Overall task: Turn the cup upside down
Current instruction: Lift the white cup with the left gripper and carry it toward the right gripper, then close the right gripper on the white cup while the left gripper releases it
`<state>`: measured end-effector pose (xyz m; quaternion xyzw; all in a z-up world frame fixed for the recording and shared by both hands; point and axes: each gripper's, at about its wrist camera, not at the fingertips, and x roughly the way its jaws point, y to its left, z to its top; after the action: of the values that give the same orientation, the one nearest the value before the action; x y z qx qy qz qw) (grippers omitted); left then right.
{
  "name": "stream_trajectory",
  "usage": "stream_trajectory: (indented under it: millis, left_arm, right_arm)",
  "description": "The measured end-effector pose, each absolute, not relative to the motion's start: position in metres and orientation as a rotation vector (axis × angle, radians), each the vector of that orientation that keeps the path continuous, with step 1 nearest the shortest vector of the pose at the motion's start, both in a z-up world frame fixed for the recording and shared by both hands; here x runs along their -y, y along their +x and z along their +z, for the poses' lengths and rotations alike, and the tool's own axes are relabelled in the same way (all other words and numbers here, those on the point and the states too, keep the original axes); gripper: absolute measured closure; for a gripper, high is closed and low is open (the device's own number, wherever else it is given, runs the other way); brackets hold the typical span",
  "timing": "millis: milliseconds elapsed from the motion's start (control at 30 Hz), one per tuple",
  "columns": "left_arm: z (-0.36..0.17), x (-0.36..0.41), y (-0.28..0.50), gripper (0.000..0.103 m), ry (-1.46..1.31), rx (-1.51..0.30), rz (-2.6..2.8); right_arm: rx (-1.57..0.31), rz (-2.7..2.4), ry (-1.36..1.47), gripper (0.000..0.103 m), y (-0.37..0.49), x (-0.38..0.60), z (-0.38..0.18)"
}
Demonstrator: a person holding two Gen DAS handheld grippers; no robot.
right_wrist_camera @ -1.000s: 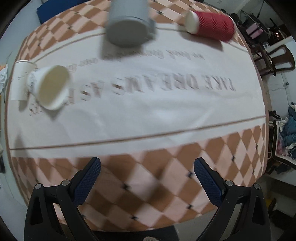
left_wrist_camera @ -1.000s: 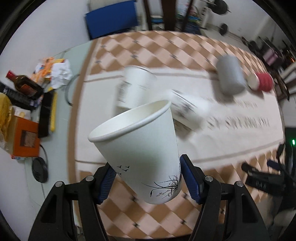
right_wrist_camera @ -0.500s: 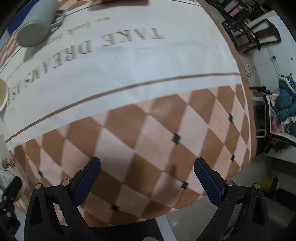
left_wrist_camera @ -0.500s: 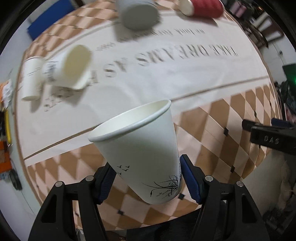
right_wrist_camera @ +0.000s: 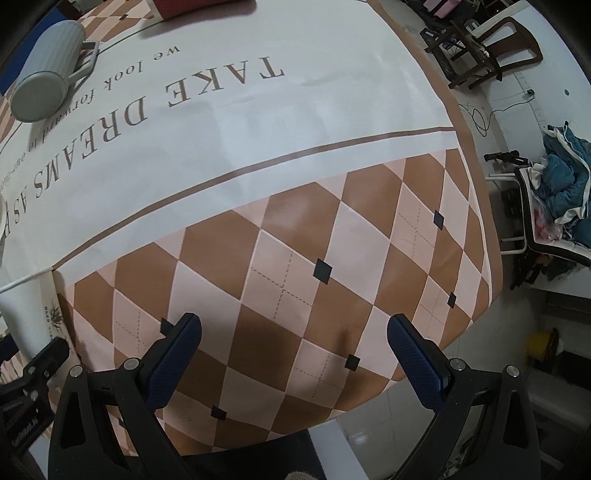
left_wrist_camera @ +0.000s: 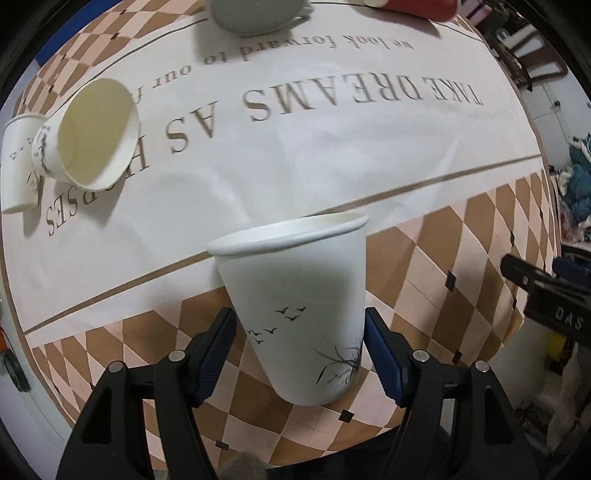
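A white paper cup (left_wrist_camera: pixel 295 302) with black birds and grass printed on it sits between the blue pads of my left gripper (left_wrist_camera: pixel 297 350), which is shut on it. The cup points away from me, its rim toward the table and its base nearest the camera. It is held over the near checkered edge of the tablecloth (left_wrist_camera: pixel 424 280). Part of the same cup shows at the left edge of the right wrist view (right_wrist_camera: pixel 26 306). My right gripper (right_wrist_camera: pixel 293 354) is open and empty above the checkered cloth (right_wrist_camera: pixel 295 258).
A second paper cup (left_wrist_camera: pixel 88 136) lies on its side at the left, with another white cup (left_wrist_camera: pixel 16 162) behind it. A grey mug (right_wrist_camera: pixel 48 88) lies on its side at the back beside a red cup (left_wrist_camera: pixel 417 5). A chair with clothes (right_wrist_camera: pixel 557 192) stands beyond the table's right edge.
The left gripper has swung the cup round toward the table's near edge and tipped it so that less of the inside shows. The right gripper has shifted right and nearer the cloth.
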<state>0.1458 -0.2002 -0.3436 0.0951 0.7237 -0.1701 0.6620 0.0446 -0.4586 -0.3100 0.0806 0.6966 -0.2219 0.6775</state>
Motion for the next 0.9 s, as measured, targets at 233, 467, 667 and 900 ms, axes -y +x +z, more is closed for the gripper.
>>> stream_trajectory:
  millis: [233, 467, 667, 900]
  left_arm:
    - [-0.335, 0.168, 0.157, 0.011, 0.086, -1.652, -0.37]
    - [-0.265, 0.114, 0.158, 0.003, -0.081, -1.545, -0.326]
    - [-0.208, 0.064, 0.138, 0.002, -0.073, -1.382, -0.124]
    - [-0.269, 0.024, 0.1, 0.002, 0.033, -1.436, 0.125]
  right_arm:
    - [-1.541, -0.502, 0.193, 0.001, 0.052, 0.45, -0.297]
    - [-1.492, -0.466, 0.187, 0.001, 0.057, 0.42, -0.26]
    - [-1.413, -0.211, -0.086, 0.001, 0.073, 0.375, -0.213]
    - [-1.259, 0.239, -1.023, 0.003, 0.064, 0.235, -0.223]
